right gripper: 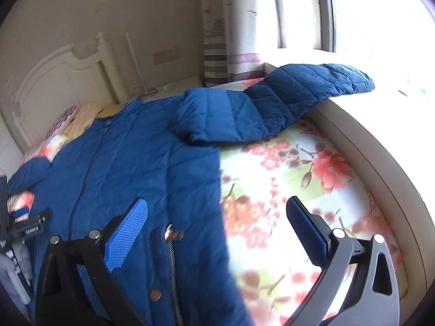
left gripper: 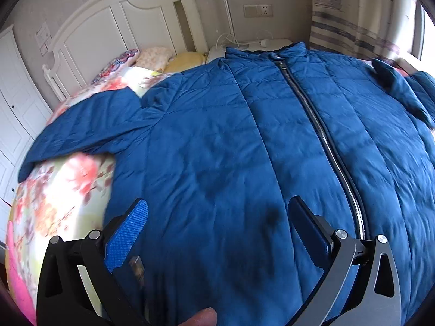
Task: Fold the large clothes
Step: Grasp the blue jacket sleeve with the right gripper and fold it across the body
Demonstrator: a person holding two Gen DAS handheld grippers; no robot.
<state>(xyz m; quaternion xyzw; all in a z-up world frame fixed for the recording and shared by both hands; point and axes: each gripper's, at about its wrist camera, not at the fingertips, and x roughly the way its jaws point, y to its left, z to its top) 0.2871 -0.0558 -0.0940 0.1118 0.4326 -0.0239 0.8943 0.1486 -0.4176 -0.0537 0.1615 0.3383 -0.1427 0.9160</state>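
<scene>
A large blue quilted jacket (left gripper: 244,135) lies flat and zipped on the floral bed sheet (left gripper: 62,190), collar toward the headboard, its silver zipper (left gripper: 320,125) running down the middle. Its left sleeve (left gripper: 89,125) spreads out to the left. My left gripper (left gripper: 217,206) is open and empty above the jacket's lower left front. In the right wrist view the jacket (right gripper: 130,168) fills the left, and its right sleeve (right gripper: 293,100) stretches toward the window. My right gripper (right gripper: 217,206) is open and empty above the jacket's right side edge and the sheet (right gripper: 293,190).
A white headboard (left gripper: 114,27) and pillows (left gripper: 152,57) stand at the far end. A nightstand with cables (left gripper: 261,43) and a curtain (left gripper: 353,19) are at the back right. The bed's padded side rail (right gripper: 380,168) runs along the right, under the bright window (right gripper: 375,13).
</scene>
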